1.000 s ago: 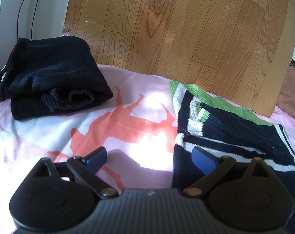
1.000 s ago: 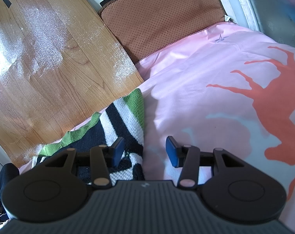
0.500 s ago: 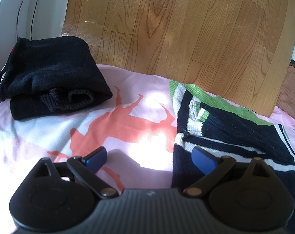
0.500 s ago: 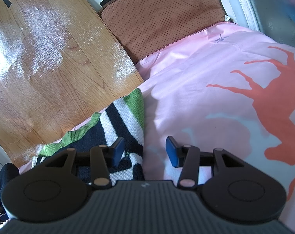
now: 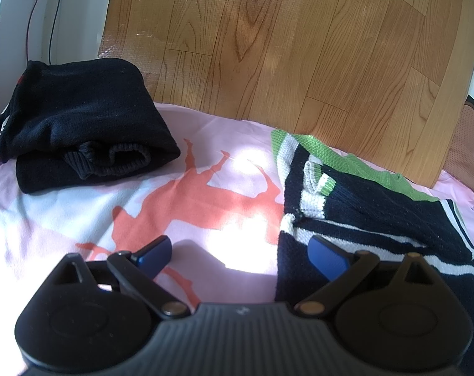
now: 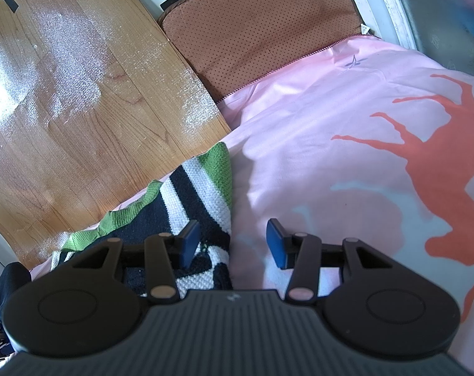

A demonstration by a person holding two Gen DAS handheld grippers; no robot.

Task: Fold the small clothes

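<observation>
Nothing has moved since a second ago — both my left gripper [image 5: 238, 255] and right gripper [image 6: 232, 242] hang released over the bed [image 6: 331, 119], straddling opposite edges of the striped sweater [image 5: 371, 216]. Soft, floppy knit — I'd pinch its edges; one remains, one black garment [image 5: 80, 119] lies folded

Black ribbed bodies, round housings, brass pivots, blue fingers [image 5: 327, 258].

The pink bed sheet [image 5: 64, 219] is viewed low and close by both wrist cameras; the striped navy, white and green knitted sweater [image 5: 378, 219] is shared, at 3 o'clock in the left view, 9 o'clock in the right.
</observation>
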